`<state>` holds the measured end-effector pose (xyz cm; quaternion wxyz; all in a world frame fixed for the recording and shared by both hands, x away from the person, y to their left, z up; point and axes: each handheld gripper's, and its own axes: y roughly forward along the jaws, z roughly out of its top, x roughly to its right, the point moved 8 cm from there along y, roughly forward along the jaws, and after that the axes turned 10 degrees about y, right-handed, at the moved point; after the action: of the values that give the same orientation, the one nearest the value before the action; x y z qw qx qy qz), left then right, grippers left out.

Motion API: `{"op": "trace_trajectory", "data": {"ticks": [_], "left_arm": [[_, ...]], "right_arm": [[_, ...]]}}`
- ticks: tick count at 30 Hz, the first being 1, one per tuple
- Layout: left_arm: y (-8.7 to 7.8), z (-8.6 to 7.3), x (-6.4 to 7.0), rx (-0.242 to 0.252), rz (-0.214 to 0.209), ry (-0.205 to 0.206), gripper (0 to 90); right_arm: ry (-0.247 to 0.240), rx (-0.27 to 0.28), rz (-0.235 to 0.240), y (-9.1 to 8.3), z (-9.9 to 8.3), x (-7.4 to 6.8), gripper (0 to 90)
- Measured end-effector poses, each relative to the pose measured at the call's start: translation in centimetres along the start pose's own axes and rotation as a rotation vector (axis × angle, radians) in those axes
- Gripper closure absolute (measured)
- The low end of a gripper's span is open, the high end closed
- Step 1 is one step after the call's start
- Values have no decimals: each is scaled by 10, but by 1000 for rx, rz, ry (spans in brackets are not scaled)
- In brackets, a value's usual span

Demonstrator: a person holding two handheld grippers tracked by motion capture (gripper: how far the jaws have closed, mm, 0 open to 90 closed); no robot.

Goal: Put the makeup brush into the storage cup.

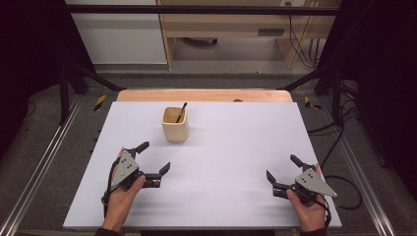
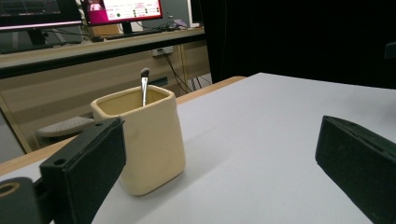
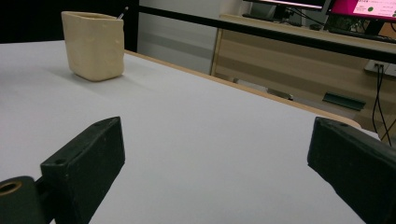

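White tabletop point(image 1: 221, 172) fills most of the scene, with a wooden edge at its far side. Near that far edge, left of centre, stands a cream square cup point(image 1: 174, 124), upright, with a thin dark brush point(image 1: 181, 111) leaning inside it. Left gripper point(image 1: 154, 158) and right gripper point(image 1: 282, 170) rest near the front edge, well apart, jaws spread wide and holding nothing.

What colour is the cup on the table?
Pale cream-yellow, plain with no pattern. The cup shows best in the left gripper view.
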<state>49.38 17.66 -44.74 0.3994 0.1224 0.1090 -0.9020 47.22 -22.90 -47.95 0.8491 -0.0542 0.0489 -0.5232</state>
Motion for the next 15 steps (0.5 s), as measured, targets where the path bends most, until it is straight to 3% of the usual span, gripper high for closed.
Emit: {"op": "trace_trajectory", "data": {"ticks": [15], "left_arm": [[-26,-7,-12,36,53,-19,13]], "right_arm": [[1,-1,-1,0,0,0,43]]}}
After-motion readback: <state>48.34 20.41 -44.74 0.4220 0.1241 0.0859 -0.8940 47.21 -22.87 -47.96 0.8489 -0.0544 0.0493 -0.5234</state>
